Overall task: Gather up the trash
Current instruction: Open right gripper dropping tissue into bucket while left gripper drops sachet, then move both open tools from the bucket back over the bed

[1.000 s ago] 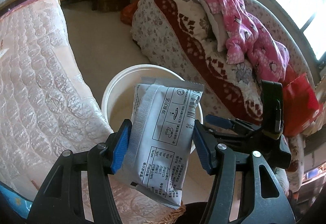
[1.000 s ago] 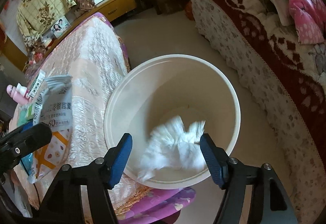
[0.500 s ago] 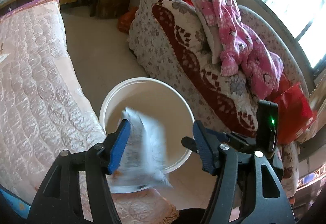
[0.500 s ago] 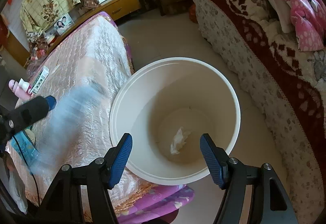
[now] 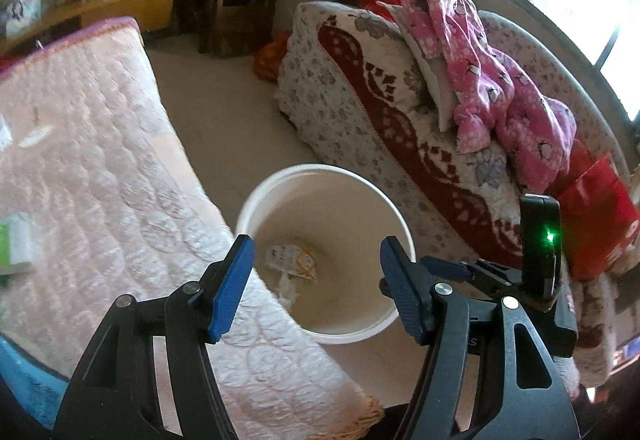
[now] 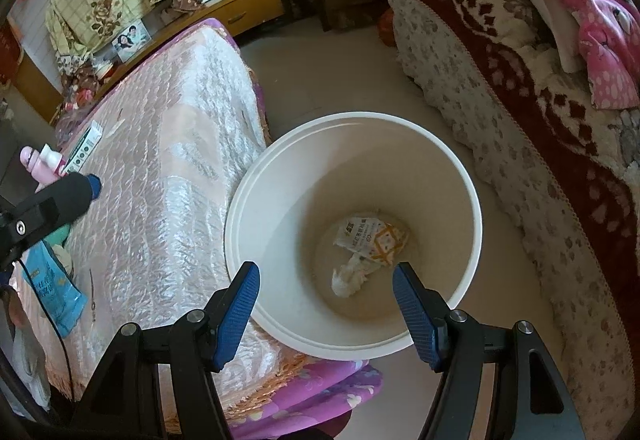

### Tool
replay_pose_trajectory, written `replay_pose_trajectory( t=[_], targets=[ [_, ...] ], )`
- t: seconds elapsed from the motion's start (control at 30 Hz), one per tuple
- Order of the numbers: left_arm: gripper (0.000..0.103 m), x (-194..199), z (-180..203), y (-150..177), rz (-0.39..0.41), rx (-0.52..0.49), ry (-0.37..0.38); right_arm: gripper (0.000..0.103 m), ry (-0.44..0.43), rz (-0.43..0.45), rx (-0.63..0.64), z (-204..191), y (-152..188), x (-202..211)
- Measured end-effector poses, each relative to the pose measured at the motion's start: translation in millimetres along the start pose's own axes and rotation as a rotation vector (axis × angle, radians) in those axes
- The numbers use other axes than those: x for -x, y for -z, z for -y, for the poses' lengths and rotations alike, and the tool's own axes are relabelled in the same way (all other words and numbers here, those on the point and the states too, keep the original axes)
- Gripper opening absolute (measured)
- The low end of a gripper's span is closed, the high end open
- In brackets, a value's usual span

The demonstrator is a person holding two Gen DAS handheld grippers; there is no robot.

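A white round bin [image 5: 320, 170] stands on the floor between a quilted pink surface and a sofa. On its bottom lie a silver-white snack packet [image 5: 290, 260] and a crumpled white tissue [image 5: 288, 288]. My left gripper [image 5: 316, 244] hangs open over the bin's near rim, nothing between its blue pads. In the right wrist view the same bin [image 6: 348, 118] holds the packet [image 6: 372, 238] with the tissue [image 6: 352, 274] just below it. My right gripper [image 6: 326, 268] is open above the bin and holds nothing. One of the left gripper's fingers [image 6: 60, 200] shows at the left edge.
The quilted pink cover [image 5: 100, 160] carries a blue packet [image 6: 52, 280], a long white-green box [image 6: 86, 148] and a pink bottle [image 6: 40, 164]. The floral sofa [image 5: 380, 112] with a pink garment [image 5: 480, 68] flanks the bin on the right. Bare floor lies beyond the bin.
The packet left my left gripper and fell to the bin's bottom, beside the tissue that dropped there first. The left gripper rose a little, jaws slightly wider. The right gripper stayed put.
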State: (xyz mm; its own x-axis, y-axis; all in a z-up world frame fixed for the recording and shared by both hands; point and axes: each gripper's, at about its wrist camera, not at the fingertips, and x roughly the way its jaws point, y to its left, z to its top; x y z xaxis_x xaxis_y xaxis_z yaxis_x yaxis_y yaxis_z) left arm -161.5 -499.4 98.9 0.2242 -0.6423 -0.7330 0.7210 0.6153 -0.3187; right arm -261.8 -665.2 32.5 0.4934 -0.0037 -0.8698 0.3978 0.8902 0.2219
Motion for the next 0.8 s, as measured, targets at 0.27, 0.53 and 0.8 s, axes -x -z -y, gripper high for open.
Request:
replay_pose_trajectory(
  t=[0.27, 0.53, 0.8],
  targets=[
    [0.064, 25.4, -12.7, 10.0, 0.05, 0.014, -0.081, 0.067, 0.007, 0.019, 0.035, -20.2, -1.1, 10.3],
    [0.064, 58.2, -36.9, 26.6, 0.084, 0.046, -0.179, 0.069, -0.015, 0.054, 0.082, -54.9, -2.7, 23.4],
    [0.064, 96.6, -73.1, 43.2, 0.109, 0.089, -0.248, 0.074, -0.057, 0.064, 0.154, -104.8, -0.7, 26.4]
  ],
)
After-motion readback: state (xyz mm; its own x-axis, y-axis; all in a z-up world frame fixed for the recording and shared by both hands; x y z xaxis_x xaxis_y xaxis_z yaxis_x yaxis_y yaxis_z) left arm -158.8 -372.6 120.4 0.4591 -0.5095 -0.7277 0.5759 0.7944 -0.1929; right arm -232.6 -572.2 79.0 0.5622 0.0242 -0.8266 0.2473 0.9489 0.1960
